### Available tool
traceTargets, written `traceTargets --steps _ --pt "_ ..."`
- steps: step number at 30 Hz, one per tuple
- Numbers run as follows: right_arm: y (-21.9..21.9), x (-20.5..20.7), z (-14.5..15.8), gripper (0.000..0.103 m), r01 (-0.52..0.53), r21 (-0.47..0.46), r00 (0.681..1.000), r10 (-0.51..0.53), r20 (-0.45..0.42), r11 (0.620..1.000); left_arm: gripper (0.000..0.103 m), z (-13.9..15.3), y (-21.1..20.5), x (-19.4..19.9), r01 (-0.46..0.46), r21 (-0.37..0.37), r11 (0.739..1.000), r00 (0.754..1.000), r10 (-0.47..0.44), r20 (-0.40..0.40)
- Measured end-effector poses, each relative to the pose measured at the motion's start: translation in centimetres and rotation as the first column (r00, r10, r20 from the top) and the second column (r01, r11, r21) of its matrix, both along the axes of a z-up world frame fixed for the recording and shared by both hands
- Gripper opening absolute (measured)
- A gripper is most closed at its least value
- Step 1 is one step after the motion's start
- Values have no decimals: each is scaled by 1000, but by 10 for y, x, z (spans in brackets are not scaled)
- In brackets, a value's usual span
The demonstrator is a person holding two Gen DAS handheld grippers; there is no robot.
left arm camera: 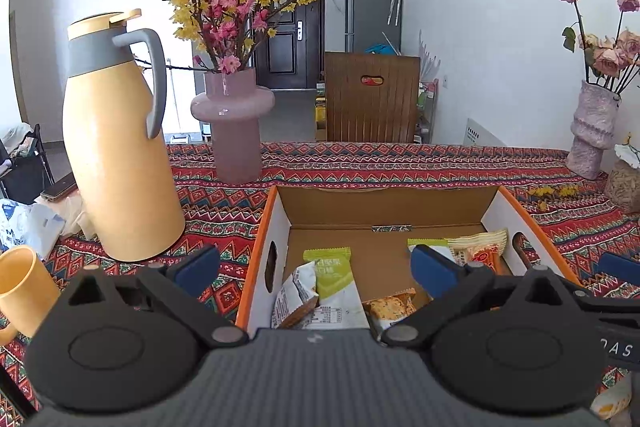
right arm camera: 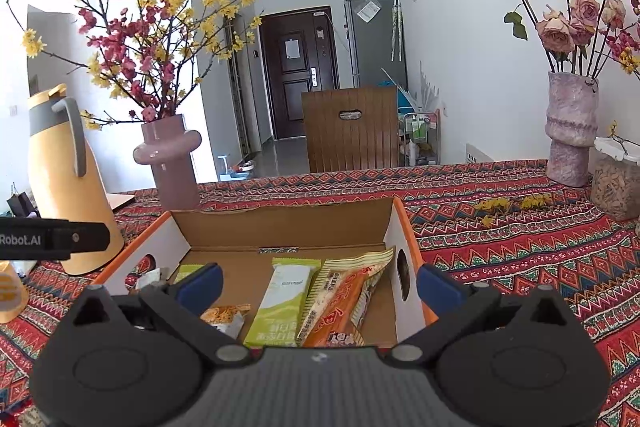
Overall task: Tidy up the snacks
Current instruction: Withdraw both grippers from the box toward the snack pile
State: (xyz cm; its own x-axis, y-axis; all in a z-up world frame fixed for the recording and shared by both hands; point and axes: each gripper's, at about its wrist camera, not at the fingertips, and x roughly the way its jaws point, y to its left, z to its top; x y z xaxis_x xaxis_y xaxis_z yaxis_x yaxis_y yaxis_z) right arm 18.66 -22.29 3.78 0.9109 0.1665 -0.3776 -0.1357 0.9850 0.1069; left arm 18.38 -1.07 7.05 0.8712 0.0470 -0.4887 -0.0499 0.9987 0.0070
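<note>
An open cardboard box [left arm camera: 386,205] with orange edges sits on the patterned tablecloth; it also shows in the right wrist view [right arm camera: 280,227]. Inside lie a green bar [left arm camera: 334,283], a grey-white packet [left arm camera: 294,297], a cracker packet [left arm camera: 390,307] and an orange snack pack [left arm camera: 482,251]. The right wrist view shows a green bar [right arm camera: 282,303], the orange pack [right arm camera: 344,303] and the cracker packet [right arm camera: 226,315]. My left gripper [left arm camera: 316,269] is open and empty over the box's left side. My right gripper [right arm camera: 318,285] is open and empty over the box's right side.
A yellow thermos [left arm camera: 120,147], a pink vase of blossoms [left arm camera: 236,127] and a yellow mug [left arm camera: 22,291] stand left of the box. A textured vase of roses [right arm camera: 570,131] and a jar [right arm camera: 616,183] stand at the right. A wooden chair [left arm camera: 372,99] is behind the table.
</note>
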Motion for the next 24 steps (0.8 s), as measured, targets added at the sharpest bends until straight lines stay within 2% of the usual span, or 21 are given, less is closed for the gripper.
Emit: traceTargets --steps 15,24 --pt "-15 -78 -4 103 -11 1 997 11 73 1000 103 -7 13 -79 54 -37 998 995 -51 89" --pt "-22 -112 -24 103 -12 -17 999 13 41 1000 103 -29 25 -122 53 -53 997 993 -47 112"
